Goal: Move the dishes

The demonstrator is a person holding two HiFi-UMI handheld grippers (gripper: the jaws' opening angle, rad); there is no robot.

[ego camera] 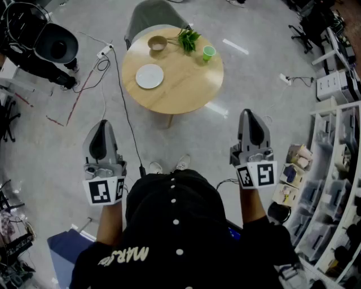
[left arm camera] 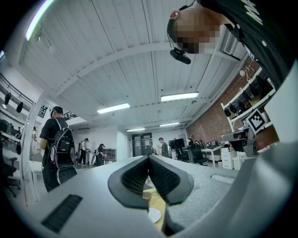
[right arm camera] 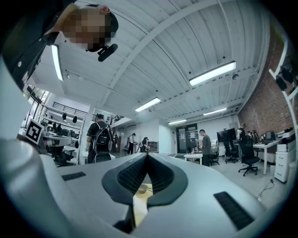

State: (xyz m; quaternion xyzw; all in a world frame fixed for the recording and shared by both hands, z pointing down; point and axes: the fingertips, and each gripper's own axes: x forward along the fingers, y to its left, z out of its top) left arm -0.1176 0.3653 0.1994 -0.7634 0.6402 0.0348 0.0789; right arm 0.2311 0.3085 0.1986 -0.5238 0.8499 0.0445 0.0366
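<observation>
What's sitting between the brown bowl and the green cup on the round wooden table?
A green leafy sprig lies between the brown bowl and green cup, shown in the head view.

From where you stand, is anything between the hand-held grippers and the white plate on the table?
Nothing visible blocks it. The left hand-held gripper and the right hand-held gripper hang shut over the floor, short of the table. The white plate lies on its near side. Only a black cable crosses the floor.

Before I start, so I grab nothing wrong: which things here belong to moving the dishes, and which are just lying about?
Job: white plate, brown bowl, green cup, all on the round table.
Lying about: leafy plant, grey chair, floor cable, storage shelves.
</observation>
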